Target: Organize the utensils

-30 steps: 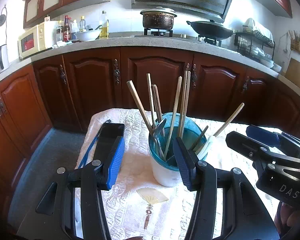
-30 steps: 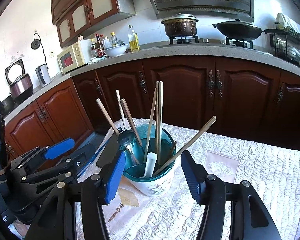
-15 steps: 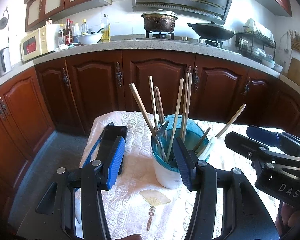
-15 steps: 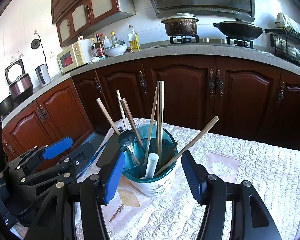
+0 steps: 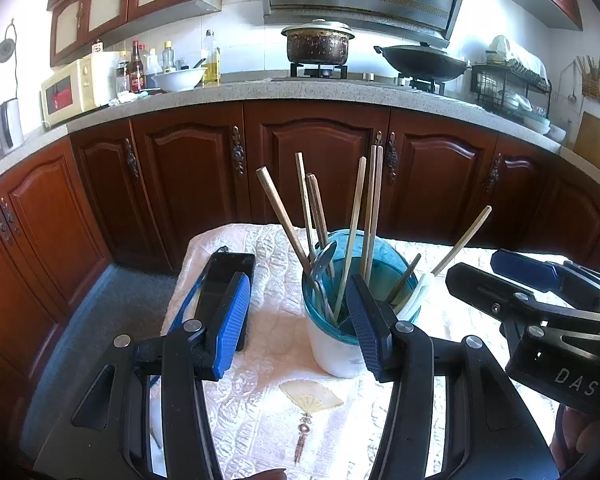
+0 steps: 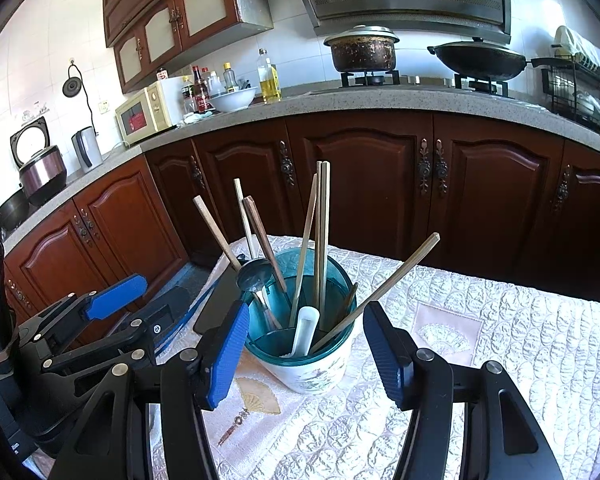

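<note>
Nothing of note has moved since the earlier frames: both grippers and the utensil holder (image 6: 306, 344) sit as they did a second ago.

Landmark: utensil holder, a white cup with a teal insert, upright on the quilted cloth (image 6: 500, 344) over the table. It carries wooden chopsticks (image 6: 322, 224), a metal spoon (image 6: 254, 274) and a white spoon (image 6: 305, 330); several sticks fan outward past its rim, one long stick (image 6: 396, 280) leaning far to the right of the holder.

Left gripper (image 5: 296, 320): jaws stand apart and grip nothing. Its right finger overlaps the holder's front in the left wrist view; contact cannot be told. Bare cloth lies between the fingers, left of the holder.

Right gripper (image 6: 304, 354): jaws apart, empty, the holder seen between them. The left pad (image 6: 224, 356) sits close against the holder's rim; whether it touches cannot be told. The right pad stands clear of the holder.

Left of the holder lies a black phone (image 5: 224, 288) with a blue strap, near the cloth's left edge. Beyond that edge the floor (image 5: 116, 304) drops away. Behind the holder the cloth's far edge meets the cabinet fronts (image 6: 372, 184). Right of the holder the cloth is open, bearing only a fan motif (image 6: 446, 334).
</note>
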### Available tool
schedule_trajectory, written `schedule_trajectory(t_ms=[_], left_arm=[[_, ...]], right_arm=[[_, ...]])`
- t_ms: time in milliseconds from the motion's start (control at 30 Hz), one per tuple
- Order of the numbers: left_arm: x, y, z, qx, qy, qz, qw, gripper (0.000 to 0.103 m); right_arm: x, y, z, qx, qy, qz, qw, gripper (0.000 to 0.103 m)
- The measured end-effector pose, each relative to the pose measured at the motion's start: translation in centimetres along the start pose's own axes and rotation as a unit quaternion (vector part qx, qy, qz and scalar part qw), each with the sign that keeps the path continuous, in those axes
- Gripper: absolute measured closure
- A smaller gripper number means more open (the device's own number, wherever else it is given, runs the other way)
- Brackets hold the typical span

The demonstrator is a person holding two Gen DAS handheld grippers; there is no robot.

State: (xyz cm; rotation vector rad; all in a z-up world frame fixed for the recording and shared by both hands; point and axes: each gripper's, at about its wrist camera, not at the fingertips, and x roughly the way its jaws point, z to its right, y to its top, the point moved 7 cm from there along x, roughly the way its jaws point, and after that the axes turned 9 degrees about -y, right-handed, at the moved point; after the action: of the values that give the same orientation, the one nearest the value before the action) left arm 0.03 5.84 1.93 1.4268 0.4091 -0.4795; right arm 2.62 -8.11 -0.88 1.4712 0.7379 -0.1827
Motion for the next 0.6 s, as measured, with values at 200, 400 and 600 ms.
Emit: schedule_trajectory(t_ms=[200,400,600], left_arm=[[-0.03,0.05,0.12,0.004,0.000,0.000,1.0000,0.053],[-0.07,0.05,0.17,0.004,-0.001,0.000,1.0000,0.053],[-0.05,0.03,0.15,0.003,0.000,0.000,1.0000,0.053]], right_arm=[[0.04,-0.01,-0.05,0.000,0.000,-0.001,1.000,0.046],[0.21,-0.08,-0.14,-0.003,0.001,-0.002,1.000,0.046],[0.53,-0.13,-0.30,-0.007,0.004,-0.004,1.000,0.046]])
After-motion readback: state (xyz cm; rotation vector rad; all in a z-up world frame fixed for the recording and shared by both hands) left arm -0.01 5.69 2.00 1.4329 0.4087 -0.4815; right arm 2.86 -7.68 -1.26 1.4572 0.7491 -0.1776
